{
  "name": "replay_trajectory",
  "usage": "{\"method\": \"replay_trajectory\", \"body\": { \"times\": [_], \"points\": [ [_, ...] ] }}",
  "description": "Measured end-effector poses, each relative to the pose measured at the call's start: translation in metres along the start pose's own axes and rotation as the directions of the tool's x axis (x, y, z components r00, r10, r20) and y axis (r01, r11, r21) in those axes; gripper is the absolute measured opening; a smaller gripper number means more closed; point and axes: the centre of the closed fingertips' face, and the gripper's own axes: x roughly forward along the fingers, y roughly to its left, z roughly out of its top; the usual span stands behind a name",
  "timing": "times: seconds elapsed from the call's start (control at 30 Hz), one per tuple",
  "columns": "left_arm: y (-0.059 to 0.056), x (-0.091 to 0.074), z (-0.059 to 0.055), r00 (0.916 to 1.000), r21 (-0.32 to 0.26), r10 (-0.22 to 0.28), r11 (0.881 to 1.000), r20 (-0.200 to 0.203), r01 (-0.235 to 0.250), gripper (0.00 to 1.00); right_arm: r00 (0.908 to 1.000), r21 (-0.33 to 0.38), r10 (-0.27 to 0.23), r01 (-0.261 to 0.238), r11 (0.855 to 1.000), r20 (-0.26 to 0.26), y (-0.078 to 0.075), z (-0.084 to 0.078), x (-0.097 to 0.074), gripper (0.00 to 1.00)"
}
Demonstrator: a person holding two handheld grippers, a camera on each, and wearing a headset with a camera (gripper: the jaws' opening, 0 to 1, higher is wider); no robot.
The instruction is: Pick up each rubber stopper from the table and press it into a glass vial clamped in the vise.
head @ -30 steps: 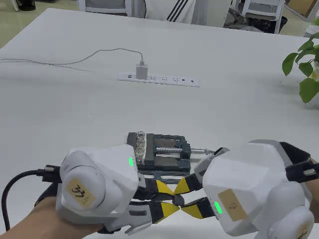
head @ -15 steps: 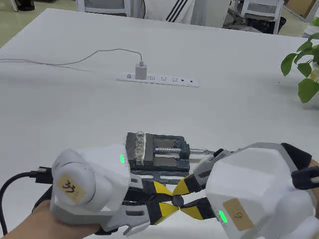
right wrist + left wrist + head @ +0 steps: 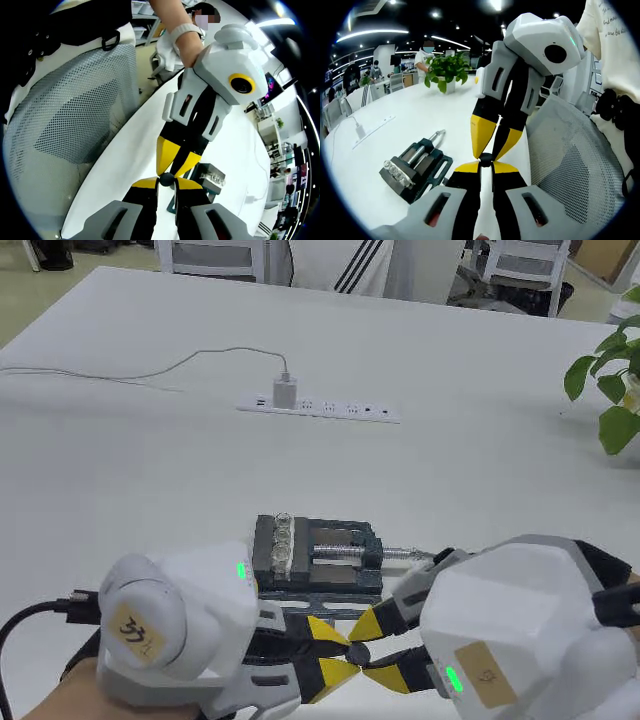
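Here a white table (image 3: 480, 390) spreads across the head view, with a leafy plant (image 3: 612, 390) at the right edge. Low in the frame the left gripper (image 3: 486, 166) and the right gripper (image 3: 167, 184) point at each other, tip to tip, near the bottom centre. Each pair of yellow-tipped tongs is drawn narrow, and all four tips meet on one small dark rubber stopper (image 3: 485, 159), which hangs in the air between them above the table's near edge; which pair bears its weight cannot be told. Just beyond the tips, in the lower middle, a dark vise (image 3: 335, 565) sits on the table, screw handle pointing right. A white power strip (image 3: 320, 408) lies further up, a charger (image 3: 285, 392) plugged into its left end. A row of small glass vials (image 3: 283, 540) stands upright, clamped at the left end of the vise, well apart from the stopper.
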Motion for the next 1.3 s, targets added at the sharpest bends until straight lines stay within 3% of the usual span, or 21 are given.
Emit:
{"method": "replay_trajectory", "body": {
  "times": [0.17,0.3,0.4,0.47,0.53,0.57,0.6,0.67,0.83,1.3],
  "points": [
    [0.000,0.000,-0.001,1.0000,0.010,0.001,1.000,-0.007,-0.001,0.03,0.9998,0.082,0.014,-0.015,0.997,0.011,0.001,-0.002,-0.001,0.16],
    [0.001,-0.001,-0.004,0.9998,0.030,0.003,1.000,-0.020,-0.002,0.03,0.9983,0.159,0.009,-0.018,0.987,0.058,-0.002,0.001,-0.004,0.15],
    [0.000,-0.001,-0.005,0.9996,0.039,0.002,0.999,-0.029,-0.001,0.03,0.9943,0.295,0.022,-0.052,0.954,0.105,-0.003,0.004,-0.007,0.19],
    [0.001,0.000,-0.005,0.9995,0.046,0.003,0.999,-0.032,-0.001,0.03,0.9933,0.293,0.014,-0.047,0.955,0.115,-0.006,0.004,-0.008,0.18],
    [0.000,0.000,-0.005,0.9994,0.053,0.003,0.999,-0.035,-0.001,0.03,0.9896,0.344,0.025,-0.072,0.936,0.142,-0.004,0.007,-0.008,0.14],
    [0.000,0.000,-0.005,0.9992,0.063,-0.001,0.998,-0.039,0.003,0.03,0.9897,0.387,0.029,-0.081,0.919,0.140,-0.004,0.006,-0.007,0.14],
    [0.000,0.000,-0.005,0.9990,0.071,-0.001,0.997,-0.044,0.004,0.03,0.9902,0.400,0.033,-0.086,0.912,0.136,-0.004,0.005,-0.007,0.16],
    [-0.001,0.000,-0.006,0.9986,0.081,-0.003,0.997,-0.053,0.008,0.03,0.9912,0.387,0.031,-0.079,0.919,0.129,-0.004,0.002,-0.005,0.15],
    [-0.003,0.000,-0.008,0.9980,0.101,-0.006,0.995,-0.063,0.013,0.03,0.9896,0.407,0.053,-0.104,0.907,0.133,0.000,0.002,-0.002,0.11],
    [-0.005,0.004,-0.006,0.9982,0.102,-0.015,0.995,-0.058,0.021,0.03,0.9883,0.394,0.077,-0.124,0.911,0.131,0.007,0.003,0.001,0.08]
  ]
}}
